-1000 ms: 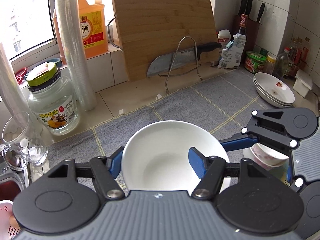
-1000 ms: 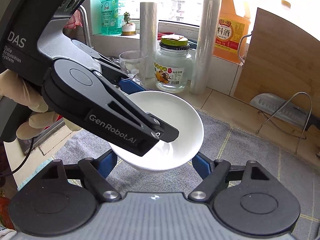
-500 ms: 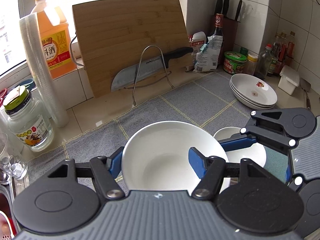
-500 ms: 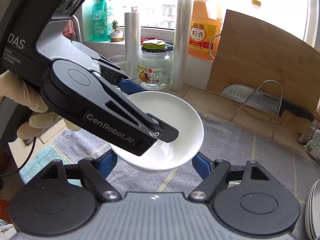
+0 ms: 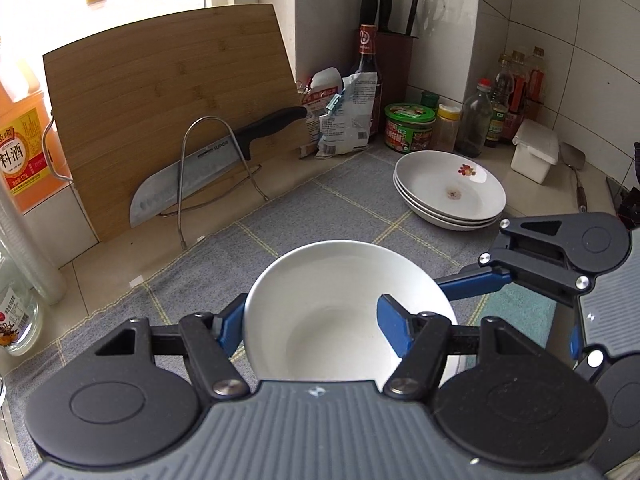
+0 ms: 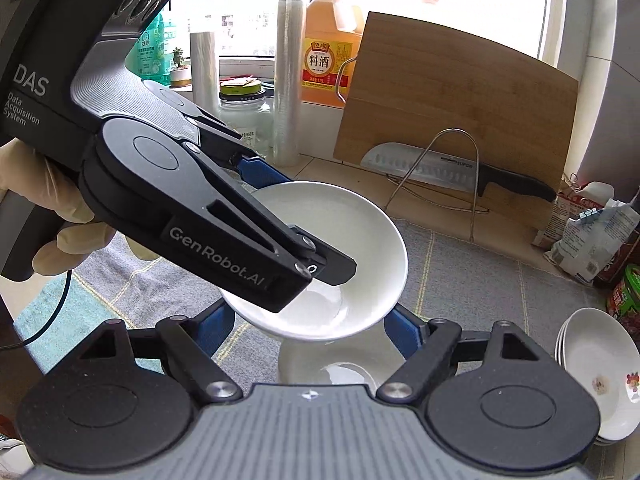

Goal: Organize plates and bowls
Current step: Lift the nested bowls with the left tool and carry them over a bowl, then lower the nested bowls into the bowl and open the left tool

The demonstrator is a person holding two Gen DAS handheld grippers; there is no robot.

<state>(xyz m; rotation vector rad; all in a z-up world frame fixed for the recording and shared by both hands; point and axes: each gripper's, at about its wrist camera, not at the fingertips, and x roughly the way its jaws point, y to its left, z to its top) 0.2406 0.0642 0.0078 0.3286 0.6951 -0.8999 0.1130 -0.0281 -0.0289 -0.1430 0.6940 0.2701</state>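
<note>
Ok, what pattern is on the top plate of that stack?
White top plate with a small red flower print near its rim; clearest in the left wrist view.

surface: tiled counter | cover: grey checked mat, landmark | on mat, far right corner: stack of white plates | behind mat: wire rack with cleaver, bamboo board, bags, jars | left of mat: glass jar

"GenRobot.AI" and "DAS" on left gripper; "SUPOR" on knife; "料酒" on jug
</note>
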